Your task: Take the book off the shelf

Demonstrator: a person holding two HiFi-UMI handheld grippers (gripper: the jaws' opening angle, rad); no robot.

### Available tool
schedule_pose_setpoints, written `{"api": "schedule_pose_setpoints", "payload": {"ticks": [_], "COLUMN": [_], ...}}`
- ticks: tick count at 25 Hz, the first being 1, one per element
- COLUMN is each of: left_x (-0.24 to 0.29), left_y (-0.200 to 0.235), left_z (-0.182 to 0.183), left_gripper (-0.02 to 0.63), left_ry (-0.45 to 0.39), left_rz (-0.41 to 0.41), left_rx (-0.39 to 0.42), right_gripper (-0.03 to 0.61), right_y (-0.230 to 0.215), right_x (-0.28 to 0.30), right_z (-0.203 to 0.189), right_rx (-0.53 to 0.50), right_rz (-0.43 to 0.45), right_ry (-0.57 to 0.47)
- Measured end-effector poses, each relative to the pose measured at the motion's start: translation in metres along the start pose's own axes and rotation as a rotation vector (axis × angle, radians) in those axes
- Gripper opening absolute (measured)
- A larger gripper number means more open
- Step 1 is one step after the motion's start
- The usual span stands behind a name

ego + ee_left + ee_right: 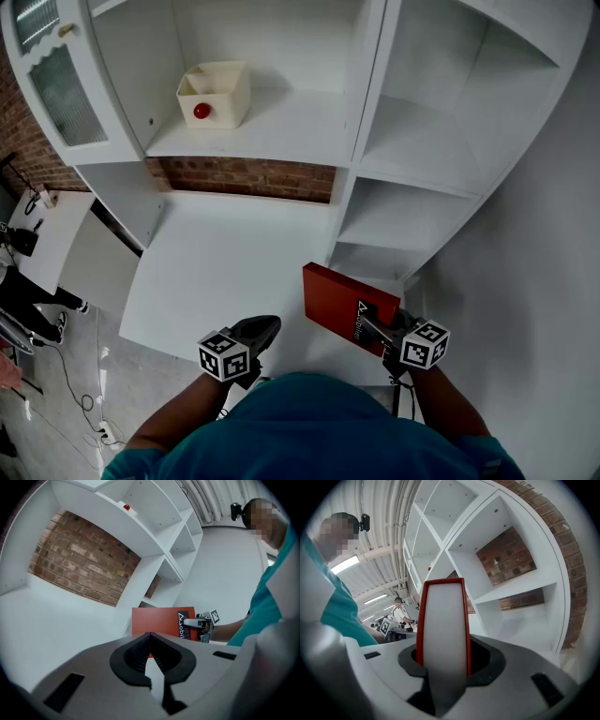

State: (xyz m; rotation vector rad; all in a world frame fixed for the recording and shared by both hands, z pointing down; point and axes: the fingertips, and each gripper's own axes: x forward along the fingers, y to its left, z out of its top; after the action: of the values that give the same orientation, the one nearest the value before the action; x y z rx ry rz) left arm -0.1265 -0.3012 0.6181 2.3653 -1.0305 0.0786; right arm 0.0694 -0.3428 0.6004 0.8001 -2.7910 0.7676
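Closest to me is the person's blue-green shirt [309, 422]. Both arms reach out from it, with a gripper in each hand.

The right gripper [373, 328] is pinching the red book [336, 296]. Its two jaws press on the red covers, one on each side. The white page edge [443, 620] stands up between them and faces back toward the gripper. The book sticks out in front of this gripper and leans a little to the left. It is off the shelves and up in the air, over the right end of the white table top [216, 272].

The left gripper [266, 324] is off to the left of the book, apart from it. Its jaws are pressed together and there is nothing in them. From that gripper [150, 639] you can see the red book [157, 620] just past its tip, with white letters on a black strip beside the right gripper [190, 623].

Past both grippers are the white shelves [412, 211]. A brick wall [244, 178] shows behind the table top. Farther away and up to the left, a cream box [220, 89] sits on a shelf. It has a red ball [202, 111] on its front. A glass door [61, 89] stands open at the far left.
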Motion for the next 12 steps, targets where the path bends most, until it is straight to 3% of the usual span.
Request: {"api": "schedule_pose_setpoints", "payload": {"ticks": [12], "left_x": [-0.0004], "left_y": [-0.0004], "left_z": [0.0022], "left_gripper": [0.017], "left_ry": [0.0], "left_rz": [-0.002], "left_rx": [0.005], "right_gripper": [0.172], "right_y": [0.0006], "right_x": [0.0002], "right_z": [0.001], "right_rx": [-0.016], "right_rz": [-0.002], "right_ry": [0.001]}}
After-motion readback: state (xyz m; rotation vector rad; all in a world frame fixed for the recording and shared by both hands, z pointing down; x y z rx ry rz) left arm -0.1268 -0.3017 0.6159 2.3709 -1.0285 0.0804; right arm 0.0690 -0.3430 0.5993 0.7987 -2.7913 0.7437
